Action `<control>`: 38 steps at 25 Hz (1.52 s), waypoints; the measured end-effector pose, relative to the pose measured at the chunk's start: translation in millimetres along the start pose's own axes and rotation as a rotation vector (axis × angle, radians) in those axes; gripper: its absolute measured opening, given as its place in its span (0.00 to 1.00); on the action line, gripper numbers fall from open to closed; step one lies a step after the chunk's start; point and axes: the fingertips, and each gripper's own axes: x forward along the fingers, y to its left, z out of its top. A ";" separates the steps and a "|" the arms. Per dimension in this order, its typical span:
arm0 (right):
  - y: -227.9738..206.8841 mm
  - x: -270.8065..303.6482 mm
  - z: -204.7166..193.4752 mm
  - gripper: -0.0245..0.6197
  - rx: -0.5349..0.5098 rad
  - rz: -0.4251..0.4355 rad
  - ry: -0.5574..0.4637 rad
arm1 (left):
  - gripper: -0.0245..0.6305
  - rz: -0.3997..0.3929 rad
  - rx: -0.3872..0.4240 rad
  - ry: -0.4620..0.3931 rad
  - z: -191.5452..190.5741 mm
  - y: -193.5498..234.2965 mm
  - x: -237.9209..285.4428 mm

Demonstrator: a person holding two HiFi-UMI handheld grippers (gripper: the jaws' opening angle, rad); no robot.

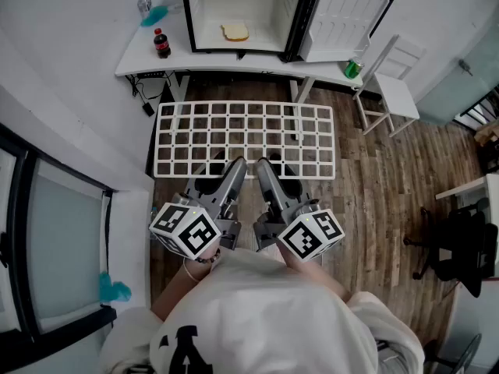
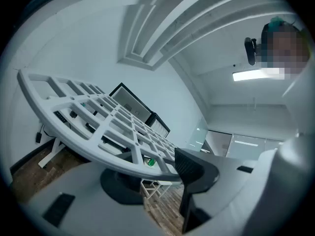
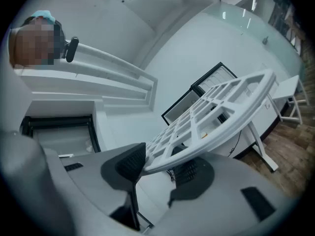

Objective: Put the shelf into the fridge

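Shelf of white grid is held level, its 6 o'clock edge clamped by left gripper and right gripper, open mini fridge at 12 o'clock.

The shelf is a plain white grid, the floor is brown wood planking, and the left claw and right claw are grey with black pads, each bearing a cube patterned in black-and-white squares. The fridge has a black frame and a white inside with a tan slice of bread in it. The counter is white and carries a dark bottle with a red cap and label, a teal object and a green bottle.
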 end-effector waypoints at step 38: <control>41.4 28.0 -29.6 0.28 0.035 -0.038 -0.075 | 0.32 -0.064 -0.001 0.026 33.1 37.9 -31.3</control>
